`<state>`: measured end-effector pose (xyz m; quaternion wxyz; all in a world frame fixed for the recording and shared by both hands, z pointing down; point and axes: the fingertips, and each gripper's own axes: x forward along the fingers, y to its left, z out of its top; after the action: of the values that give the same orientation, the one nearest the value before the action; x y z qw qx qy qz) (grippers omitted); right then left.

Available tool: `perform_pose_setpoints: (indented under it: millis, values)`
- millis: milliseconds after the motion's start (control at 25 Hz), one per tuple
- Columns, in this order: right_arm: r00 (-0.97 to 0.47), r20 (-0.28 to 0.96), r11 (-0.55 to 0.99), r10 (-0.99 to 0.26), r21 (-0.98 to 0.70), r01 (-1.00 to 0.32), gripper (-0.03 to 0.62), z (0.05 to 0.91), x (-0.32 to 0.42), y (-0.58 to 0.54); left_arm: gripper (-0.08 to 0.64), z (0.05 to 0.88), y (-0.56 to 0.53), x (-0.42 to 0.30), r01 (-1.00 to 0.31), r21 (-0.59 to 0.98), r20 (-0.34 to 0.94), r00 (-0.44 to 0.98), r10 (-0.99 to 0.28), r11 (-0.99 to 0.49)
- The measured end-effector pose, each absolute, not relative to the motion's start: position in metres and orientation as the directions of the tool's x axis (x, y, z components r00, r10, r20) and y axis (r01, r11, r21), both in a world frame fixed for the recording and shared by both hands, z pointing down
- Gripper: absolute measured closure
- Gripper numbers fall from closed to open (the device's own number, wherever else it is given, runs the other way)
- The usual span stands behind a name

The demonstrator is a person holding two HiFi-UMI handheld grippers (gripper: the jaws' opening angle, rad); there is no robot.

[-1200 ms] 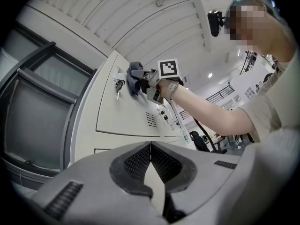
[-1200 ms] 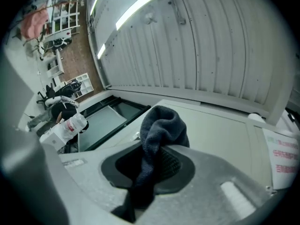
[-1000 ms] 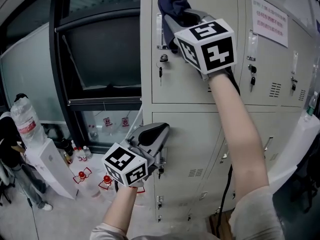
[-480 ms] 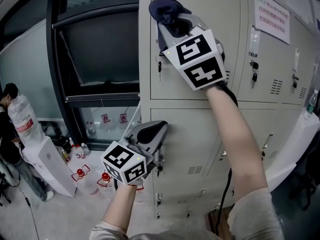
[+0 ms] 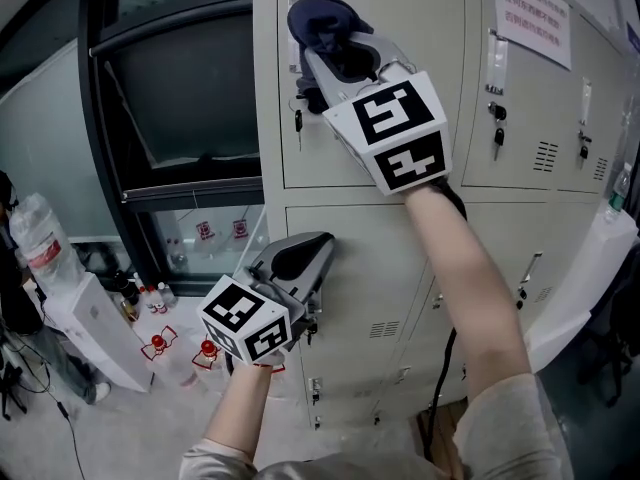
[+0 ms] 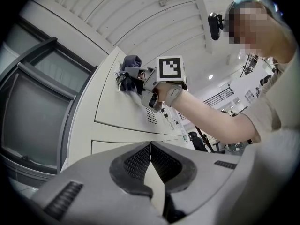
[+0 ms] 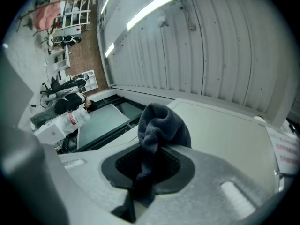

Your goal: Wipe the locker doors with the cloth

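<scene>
Swinging since a second ago, the right gripper (image 5: 338,56) now reaches up from lower down, its marker cube dropped toward the middle of the upper locker door (image 5: 432,18), while the dark blue cloth (image 5: 322,18) stays near that door's top-left corner. The jaws are clenched on the cloth's bunched tail, so a rounded wad sticks out past the tips and only fabric presses on the metal. The left gripper (image 5: 316,250) hangs by the left edge of the lower locker door (image 5: 390,278), jaws pressed together on nothing; it looks parked out of the wiping path.

Room is tight to the left: the door's edge is just beside the cloth, with the window frame (image 5: 100,98) beyond. A key (image 5: 298,120) sticks out of its lock just below the wad and could snag it. To the right, bare panel runs to the seam with the neighbouring door, which carries a paper notice (image 5: 535,18).
</scene>
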<state>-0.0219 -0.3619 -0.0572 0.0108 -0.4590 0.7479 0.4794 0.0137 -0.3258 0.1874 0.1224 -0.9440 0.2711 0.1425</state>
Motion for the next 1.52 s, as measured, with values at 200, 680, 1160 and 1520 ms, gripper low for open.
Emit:
perform_pose_setpoints:
  millis: [200, 680, 1160, 1520]
  values:
    - [-0.558, -0.473, 0.098, -0.682, 0.697, -0.71, 0.535, -0.051, 0.0, -0.364, 0.561, 0.19, -0.327, 0.013, -0.553, -0.15, -0.332, 0.809, -0.485, -0.82]
    - [-0.429, -0.531, 0.044, -0.731, 0.59, -0.806, 0.535, -0.033, 0.117, -0.367, 0.561, 0.195, -0.323, 0.012, -0.56, -0.139, -0.327, 0.804, -0.496, -0.817]
    - [-0.31, -0.551, -0.036, -0.775, 0.527, -0.849, 0.534, -0.024, 0.191, -0.368, 0.561, 0.196, -0.315, 0.012, -0.558, -0.15, -0.312, 0.81, -0.496, -0.816]
    - [-0.416, -0.519, 0.075, -0.747, 0.555, -0.828, 0.531, 0.006, 0.114, -0.355, 0.561, 0.201, -0.315, 0.004, -0.564, -0.134, -0.312, 0.805, -0.505, -0.815]
